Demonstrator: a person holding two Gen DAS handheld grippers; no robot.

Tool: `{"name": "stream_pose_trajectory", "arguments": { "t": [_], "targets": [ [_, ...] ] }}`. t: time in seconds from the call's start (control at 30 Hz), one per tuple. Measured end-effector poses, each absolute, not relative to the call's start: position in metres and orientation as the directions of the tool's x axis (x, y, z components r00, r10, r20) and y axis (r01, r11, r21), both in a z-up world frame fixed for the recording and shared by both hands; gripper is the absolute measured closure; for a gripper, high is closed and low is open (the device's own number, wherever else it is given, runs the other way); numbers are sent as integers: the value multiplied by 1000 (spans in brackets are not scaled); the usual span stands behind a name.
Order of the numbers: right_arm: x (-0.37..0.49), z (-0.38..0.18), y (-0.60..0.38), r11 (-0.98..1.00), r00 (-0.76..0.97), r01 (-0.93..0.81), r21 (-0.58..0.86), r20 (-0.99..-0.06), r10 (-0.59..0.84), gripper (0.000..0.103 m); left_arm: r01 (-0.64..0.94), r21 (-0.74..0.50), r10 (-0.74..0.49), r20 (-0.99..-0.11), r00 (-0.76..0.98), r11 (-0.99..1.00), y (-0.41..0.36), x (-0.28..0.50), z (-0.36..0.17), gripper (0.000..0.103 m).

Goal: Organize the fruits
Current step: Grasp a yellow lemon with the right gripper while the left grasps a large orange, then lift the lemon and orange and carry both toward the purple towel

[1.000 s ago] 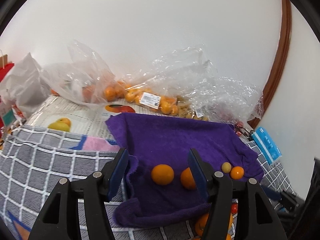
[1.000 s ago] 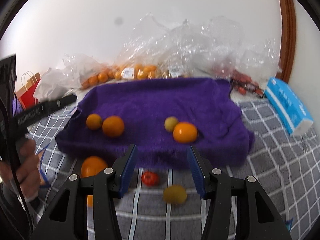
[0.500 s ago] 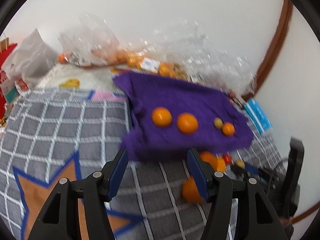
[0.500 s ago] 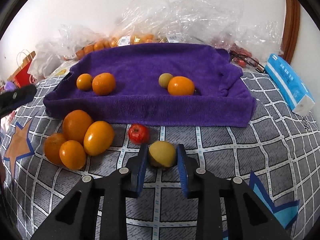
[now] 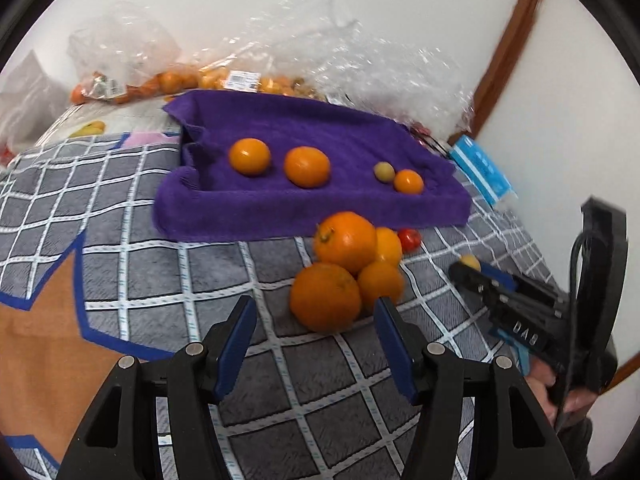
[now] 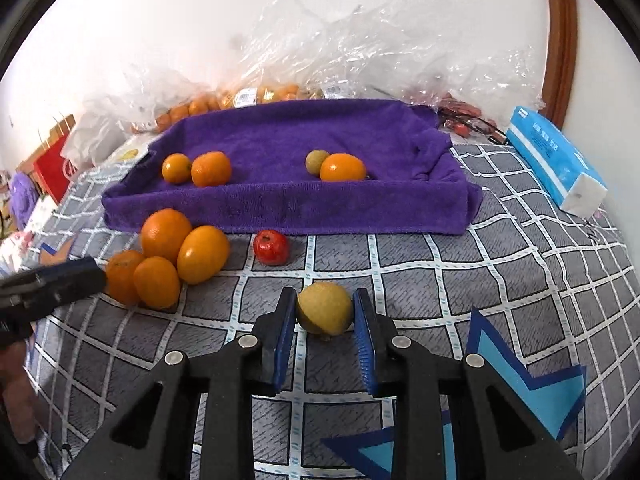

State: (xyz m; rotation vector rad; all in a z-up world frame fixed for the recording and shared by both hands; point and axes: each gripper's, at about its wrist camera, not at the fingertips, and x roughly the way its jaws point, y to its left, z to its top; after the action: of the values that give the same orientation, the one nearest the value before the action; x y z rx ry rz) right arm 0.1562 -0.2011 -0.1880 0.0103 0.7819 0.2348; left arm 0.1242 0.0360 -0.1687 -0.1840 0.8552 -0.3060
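- gripping: right gripper (image 6: pixel 324 312) had just closed down, and its blue pads pressed both sides of a yellow-green fruit (image 6: pixel 324 308) that sat on the grey checked cover (image 6: pixel 460 264)
- that fruit was in front of the purple towel (image 6: pixel 288 204), apart from its front edge, with a small red fruit (image 6: pixel 271 247) between it and the towel
- left gripper (image 5: pixel 314 334) was partly open, nothing between its pads; it hung over the cover just in front of the nearest orange (image 5: pixel 325 297)
- cluster of four oranges (image 6: pixel 168 258) lay touching each other on the cover, left of the red fruit in the right wrist view, just in front of the towel
- on the towel: two oranges (image 6: pixel 198 168) side by side at left, a small greenish fruit (image 6: pixel 316 161) touching an orange one (image 6: pixel 343 167) at right
- towel edges were raised like a shallow tray; what was under it couldn't be told
- behind the towel: clear plastic bags (image 6: pixel 360 48) against the white wall, some with small orange fruit inside (image 6: pixel 224 100)
- blue and white tissue pack (image 6: pixel 556 160) lay on the cover right of the towel
- person's hand (image 5: pixel 560 392) held the right gripper's handle at the right edge of the left wrist view
- red paper bag (image 6: pixel 52 160) at far left
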Motion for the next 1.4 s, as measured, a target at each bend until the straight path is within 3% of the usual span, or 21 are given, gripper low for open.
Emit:
{"name": "stream_pose_trajectory", "arguments": {
  "t": [0.2, 0.27, 0.3, 0.67, 0.8, 0.93, 1.23, 1.4],
  "targets": [
    [155, -186, -202, 971, 691, -211, 115, -685, 231, 74, 193, -177, -260, -744, 615, 965, 21, 134, -178, 47],
    [156, -186, -202, 971, 691, -211, 110, -686, 228, 74, 203, -195, -280, -729, 624, 960, 21, 135, -176, 62],
    [156, -187, -202, 971, 688, -211, 112, -689, 229, 74, 207, -206, -291, -724, 625, 956, 21, 135, -175, 64],
    [158, -188, -206, 970, 687, -203, 136, -686, 240, 74, 67, -180, -178, -720, 671, 981, 73, 113, -167, 64],
    [158, -189, -206, 970, 685, -201, 137, -688, 239, 74, 52, -242, -218, -734, 643, 969, 83, 121, -179, 62],
    [159, -190, -204, 969, 680, -208, 133, -693, 241, 74, 46, -237, -210, -730, 650, 970, 80, 124, -181, 50],
    [160, -191, -203, 970, 677, -201, 134, -697, 236, 74, 37, -173, -156, -750, 643, 984, 70, 126, -181, 50],
    [159, -190, -200, 970, 680, -212, 121, -695, 236, 74, 19, -230, -186, -735, 652, 973, 79, 124, -182, 51]
  ]
}}
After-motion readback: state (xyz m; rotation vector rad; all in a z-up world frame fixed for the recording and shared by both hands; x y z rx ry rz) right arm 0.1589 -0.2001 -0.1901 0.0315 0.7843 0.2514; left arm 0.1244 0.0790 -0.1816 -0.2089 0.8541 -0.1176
